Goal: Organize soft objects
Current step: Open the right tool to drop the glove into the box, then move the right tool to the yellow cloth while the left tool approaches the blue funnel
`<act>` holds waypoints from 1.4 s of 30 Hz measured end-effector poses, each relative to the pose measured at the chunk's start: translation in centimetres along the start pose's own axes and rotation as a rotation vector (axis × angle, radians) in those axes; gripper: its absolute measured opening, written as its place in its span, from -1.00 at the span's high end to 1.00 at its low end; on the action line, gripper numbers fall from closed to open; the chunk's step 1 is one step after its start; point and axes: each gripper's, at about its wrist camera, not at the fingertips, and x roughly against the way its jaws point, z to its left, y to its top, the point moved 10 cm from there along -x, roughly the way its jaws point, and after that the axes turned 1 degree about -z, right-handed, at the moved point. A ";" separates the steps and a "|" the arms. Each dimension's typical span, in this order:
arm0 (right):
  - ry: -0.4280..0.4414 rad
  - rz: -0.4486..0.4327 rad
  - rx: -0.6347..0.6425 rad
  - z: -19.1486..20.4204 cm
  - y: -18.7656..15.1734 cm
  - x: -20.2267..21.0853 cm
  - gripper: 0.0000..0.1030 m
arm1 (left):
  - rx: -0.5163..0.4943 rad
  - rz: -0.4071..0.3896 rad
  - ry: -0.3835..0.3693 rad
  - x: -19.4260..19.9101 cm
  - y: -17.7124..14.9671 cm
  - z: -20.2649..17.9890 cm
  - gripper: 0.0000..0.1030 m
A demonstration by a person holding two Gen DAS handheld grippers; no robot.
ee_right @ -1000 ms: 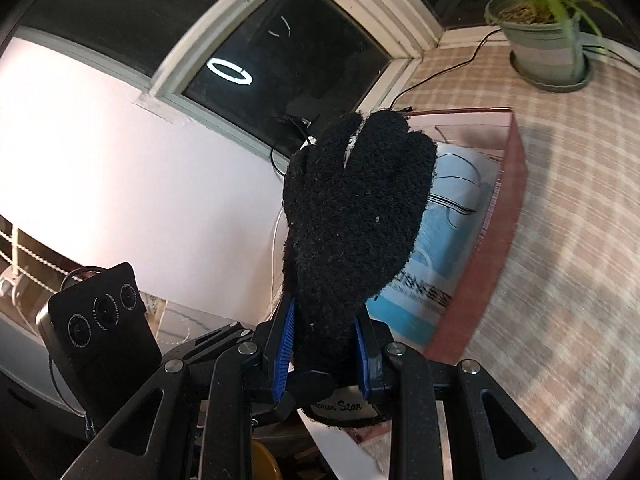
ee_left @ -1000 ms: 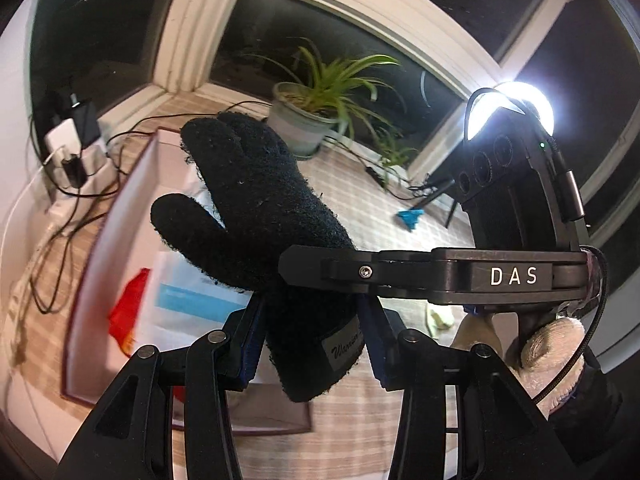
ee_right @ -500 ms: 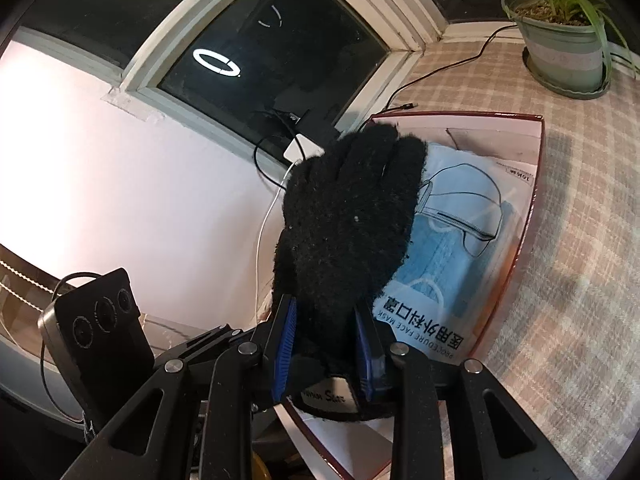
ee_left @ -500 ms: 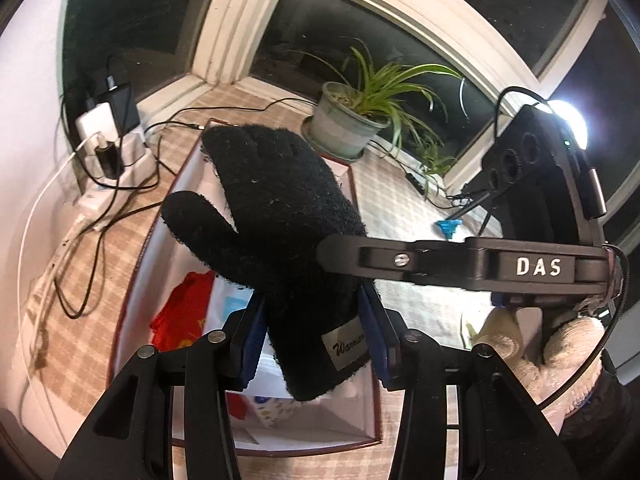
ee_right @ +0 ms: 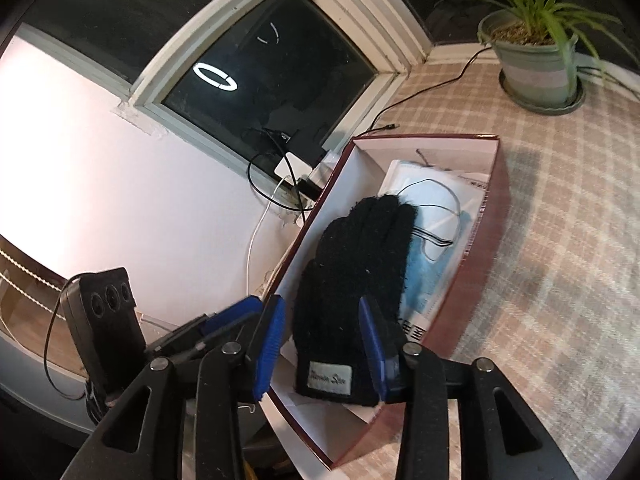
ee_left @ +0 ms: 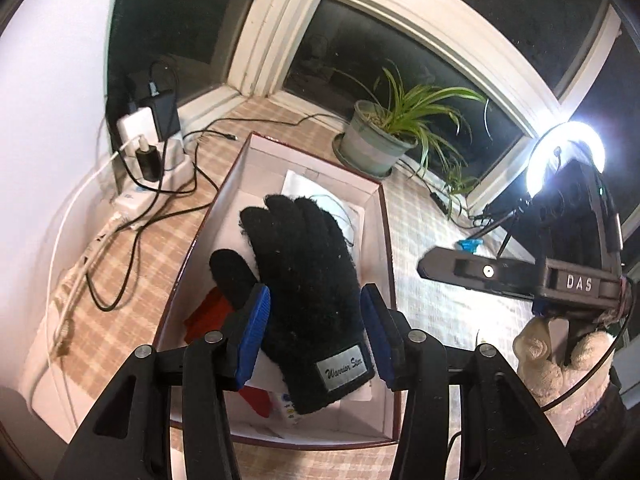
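**Two claws release one glove over the box**

Two claws frame a black glove (ee_left: pixel 304 300), seen from both wrist cameras. In the left view the left claw (ee_left: pixel 316 332) stands with its blue pads just clear of the glove's cuff on either side; its jaws have just been opening, with the glove between them but no longer pinched. In the right view the right claw (ee_right: pixel 322 344) has likewise just been opening, and a gap shows between its left pad and the glove, while the right pad lies at the cuff's edge. Both claws therefore read as released. The glove lies inside the red-walled box (ee_left: pixel 386 248), fingers pointing towards the far end, on top of a mask packet (ee_right: pixel 430 236); a red item (ee_left: pixel 208 312) sits beneath it nearer the left wall. The box rests on a checked surface (ee_right: pixel 560 240), well apart from the plant pot (ee_left: pixel 372 144).

Risks, as a judgement: the fuzzy knit may cling to a ribbed pad, so a quick withdrawal could drag the glove back out or leave the cuff draped over the near wall. With the two claws close together, the right claw's body (ee_left: pixel 520 280) could also knock the left one, or the box rim, on retreat.
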 end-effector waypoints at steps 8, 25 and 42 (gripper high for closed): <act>-0.054 -0.054 0.016 -2.3 -1.2 3.8 0.14 | -0.021 -0.027 -0.010 1.1 -0.2 -2.4 0.07; -0.322 -0.183 -0.042 -16.2 -9.2 18.3 -0.03 | -0.133 0.057 -0.145 -2.9 -3.1 -15.0 0.00; -0.579 -0.241 -0.039 -26.7 -14.2 24.9 -0.31 | -0.266 0.178 -0.209 -15.1 -3.7 -29.9 -0.14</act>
